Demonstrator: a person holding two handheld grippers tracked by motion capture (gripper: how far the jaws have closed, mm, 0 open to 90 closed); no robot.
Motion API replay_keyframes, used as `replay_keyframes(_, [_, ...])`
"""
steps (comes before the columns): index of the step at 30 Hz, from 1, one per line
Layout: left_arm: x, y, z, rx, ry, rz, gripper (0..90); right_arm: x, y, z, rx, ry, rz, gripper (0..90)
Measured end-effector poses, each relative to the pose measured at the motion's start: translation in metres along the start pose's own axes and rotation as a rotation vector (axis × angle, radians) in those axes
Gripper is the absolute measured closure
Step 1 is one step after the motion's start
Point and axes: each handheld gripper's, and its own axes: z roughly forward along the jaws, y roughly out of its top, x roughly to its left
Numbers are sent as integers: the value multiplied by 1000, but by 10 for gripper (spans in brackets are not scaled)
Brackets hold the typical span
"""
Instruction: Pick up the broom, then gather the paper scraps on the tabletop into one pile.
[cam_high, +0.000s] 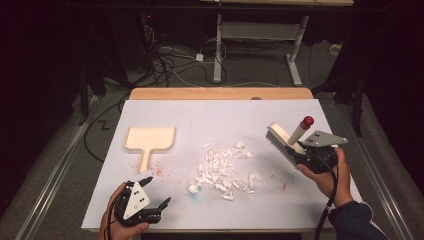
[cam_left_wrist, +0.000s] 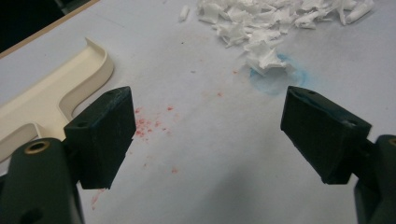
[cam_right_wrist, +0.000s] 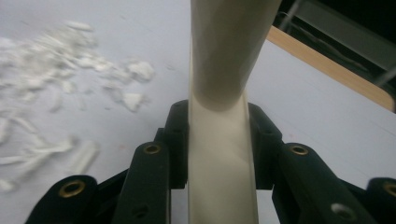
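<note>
Right gripper clamped on brush handle, scrap pile left of its jaws; left gripper jaws apart, dustpan just left — grab its handle first

The right hand-held gripper clamps its black jaws on a cream brush handle that rises up the frame, above a white-covered desk with white scraps scattered blurrily at left and a wooden edge at right.
</note>
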Motion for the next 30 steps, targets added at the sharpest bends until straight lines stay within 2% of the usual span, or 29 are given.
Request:
replay_keyframes(1, [0, 0, 1, 4, -2, 0, 171, -1, 0, 5, 16, -29, -4, 681])
replay_keyframes(2, [0, 0, 1, 2, 1, 11, 171, -2, 0, 9, 24, -42, -2, 681])
replay_keyframes(4, [-1, 0, 1, 10, -6, 4, 171, -2, 2, 16, 38, -51, -16, 681])
replay_keyframes(8, [-1, 0, 2, 7, -4, 4, 171, 4, 8, 32, 67, -113, -62, 681])
replay_keyframes(10, [0, 1, 3, 11, -5, 3, 171, 7, 12, 42, 84, -125, -82, 681])
replay_keyframes(13, [0, 1, 5, 19, -8, 7, 171, 12, 19, 59, 109, -161, -137, 682])
replay_keyframes(15, [0, 0, 5, 24, -9, 7, 171, 14, 23, 71, 119, -167, -148, 681])
replay_keyframes(16, [0, -1, 5, 23, -7, 5, 171, 17, 26, 84, 129, -173, -171, 682])
replay_keyframes(17, [0, -1, 4, 28, -6, 6, 171, 17, 26, 84, 129, -173, -171, 682])
replay_keyframes(20, [1, -1, 3, 19, 3, 14, 171, 28, 32, 99, 130, -161, -197, 681])
replay_keyframes(21, [1, -1, 4, 19, 2, 11, 171, 40, 36, 105, 142, -149, -236, 681])
replay_keyframes(22, [0, 0, 4, 27, -4, 6, 171, 40, 36, 105, 142, -149, -236, 681])
replay_keyframes(23, [0, 0, 5, 31, -5, 12, 171, 46, 37, 106, 134, -139, -245, 681])
replay_keyframes(25, [-1, 0, 6, 32, -8, 16, 171, 60, 38, 107, 114, -103, -268, 681])
replay_keyframes(26, [-2, -1, 6, 36, -9, 17, 171, 74, 38, 104, 91, -62, -301, 680])
replay_keyframes(27, [-2, -1, 6, 36, -10, 14, 171, 74, 38, 104, 91, -62, -301, 680])
replay_keyframes(30, [-2, -2, 3, 35, -3, 9, 171, 92, 36, 97, 61, 19, -350, 679])
